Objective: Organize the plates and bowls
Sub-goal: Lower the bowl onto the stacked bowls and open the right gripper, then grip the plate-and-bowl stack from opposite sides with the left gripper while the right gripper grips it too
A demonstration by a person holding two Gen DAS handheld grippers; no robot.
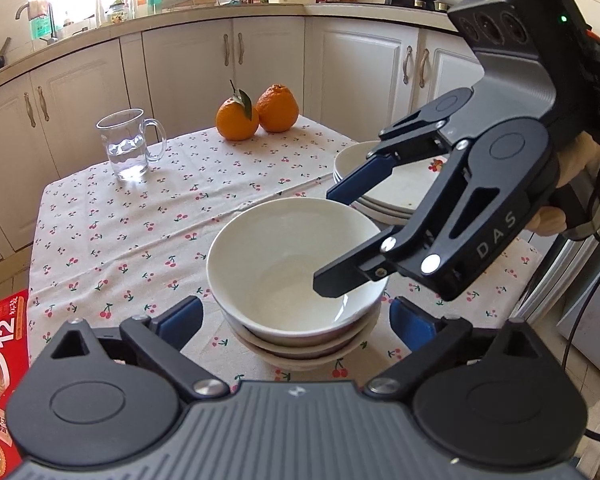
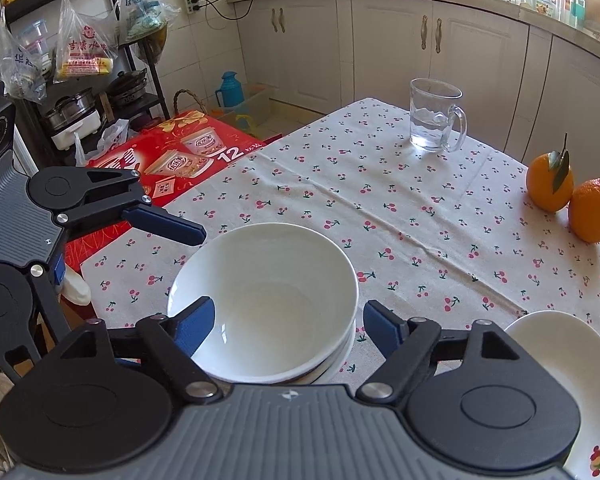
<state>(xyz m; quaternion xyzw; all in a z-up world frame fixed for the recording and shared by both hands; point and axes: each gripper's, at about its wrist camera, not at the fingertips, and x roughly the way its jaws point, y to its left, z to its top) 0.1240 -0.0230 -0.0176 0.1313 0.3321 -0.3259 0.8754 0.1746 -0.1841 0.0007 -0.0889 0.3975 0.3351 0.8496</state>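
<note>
A stack of white bowls [image 1: 296,264] stands on the cherry-print tablecloth [image 1: 140,220]; it also shows in the right wrist view [image 2: 264,300]. My left gripper [image 1: 296,320] is open, its blue pads on either side of the stack's near side. My right gripper [image 1: 334,240] is open, one finger over the top bowl's rim, the other above it; in its own view [image 2: 288,324] one pad is inside the bowl, the other outside. A stack of white plates [image 1: 380,184] lies behind the bowls and shows at lower right in the right wrist view [image 2: 560,360].
A glass mug with water [image 1: 126,144] and two oranges [image 1: 256,114] stand at the table's far side. A red carton [image 2: 172,160] sits beside the table. Kitchen cabinets [image 1: 228,64] run behind.
</note>
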